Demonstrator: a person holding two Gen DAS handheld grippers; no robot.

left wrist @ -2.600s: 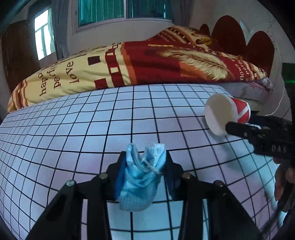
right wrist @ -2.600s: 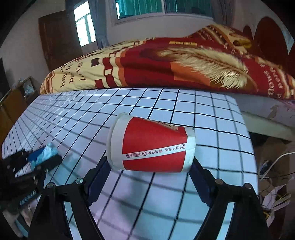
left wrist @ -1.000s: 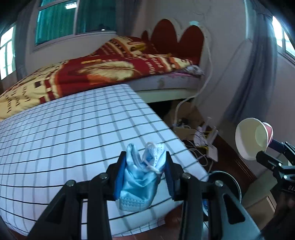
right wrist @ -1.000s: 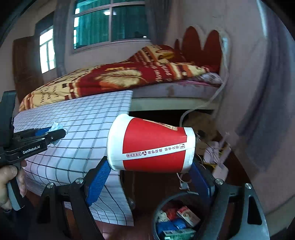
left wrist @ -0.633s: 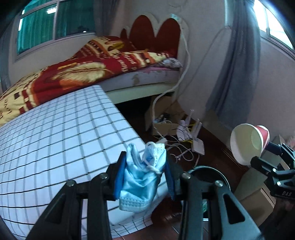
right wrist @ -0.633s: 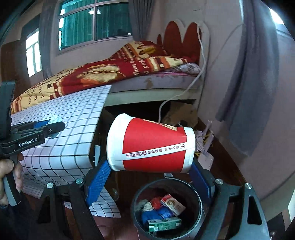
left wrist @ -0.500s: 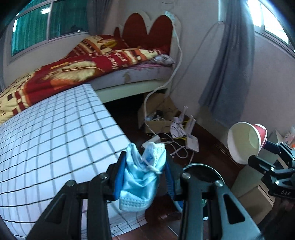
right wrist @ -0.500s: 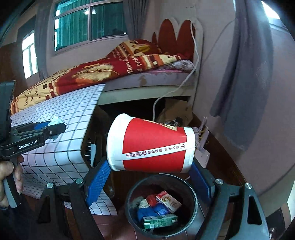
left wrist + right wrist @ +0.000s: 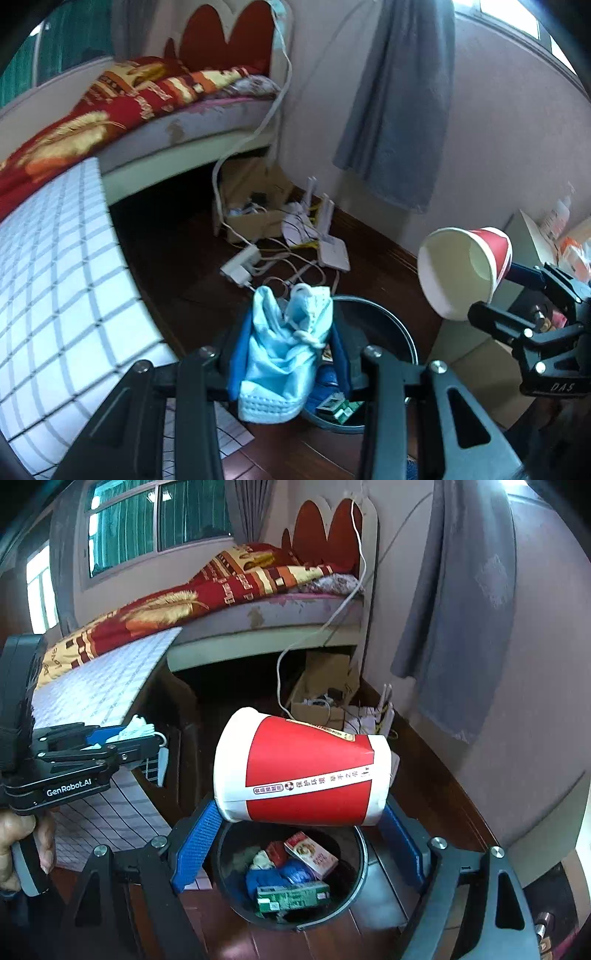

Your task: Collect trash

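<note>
A crumpled light-blue face mask (image 9: 284,350) hangs between the blue pads of my left gripper (image 9: 286,354), which is shut on it, at the near left rim of a black round trash bin (image 9: 388,332). My right gripper (image 9: 295,812) is shut on a red and white paper cup (image 9: 303,768) lying sideways, directly above the same bin (image 9: 354,886). Inside the bin lie a green box, a red and white packet and blue scraps. In the left wrist view the cup (image 9: 465,269) shows at the right, mouth facing me. In the right wrist view the left gripper (image 9: 122,742) sits at the left.
A table with a white grid cloth (image 9: 55,280) stands left of the bin. Behind are a bed with a red quilt (image 9: 207,590), a cardboard box (image 9: 255,206), a power strip and routers with cables (image 9: 314,240) on the dark wood floor, and a grey curtain (image 9: 399,103).
Both grippers swung right off the grid-cloth table and sank toward the floor. The bin has come under the cup and up to the mask. Both grips are unchanged.
</note>
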